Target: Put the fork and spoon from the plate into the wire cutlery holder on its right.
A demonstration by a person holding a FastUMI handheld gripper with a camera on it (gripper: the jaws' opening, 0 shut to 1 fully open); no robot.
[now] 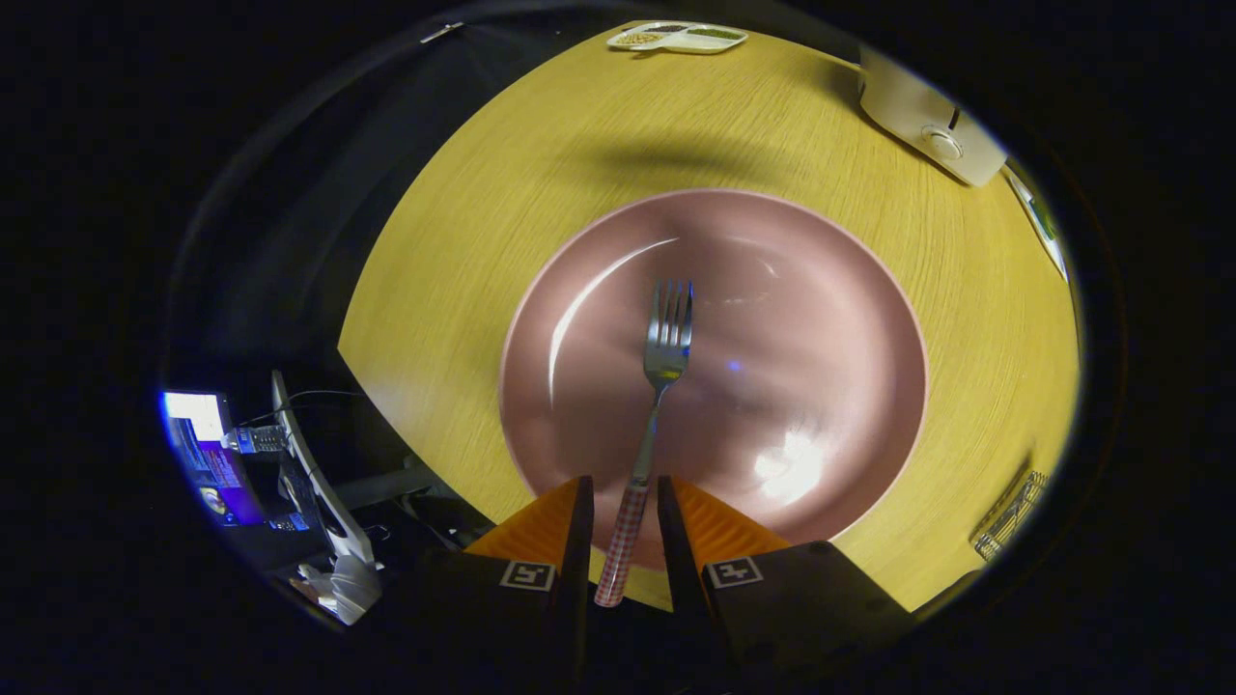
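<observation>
A metal fork (pixel 664 347) with a red-checked handle (pixel 623 541) lies in the pink plate (pixel 830 319), tines pointing away from me. Its handle runs back over the plate's near rim and sits between my two fingers. My gripper (pixel 624 483) is open around that handle, with a gap showing on each side, wider on the left. The plate rests on the yellow wooden table (pixel 463 290). A corner of the wire cutlery holder (pixel 1009 516) shows on the table to the right of the plate, near the table's front edge.
A white divided dish (pixel 676 37) stands at the table's far edge. A white appliance (pixel 927 130) sits at the far right. Off the table to the left are a lit screen (pixel 203 454), cables and a white stand (pixel 323 502).
</observation>
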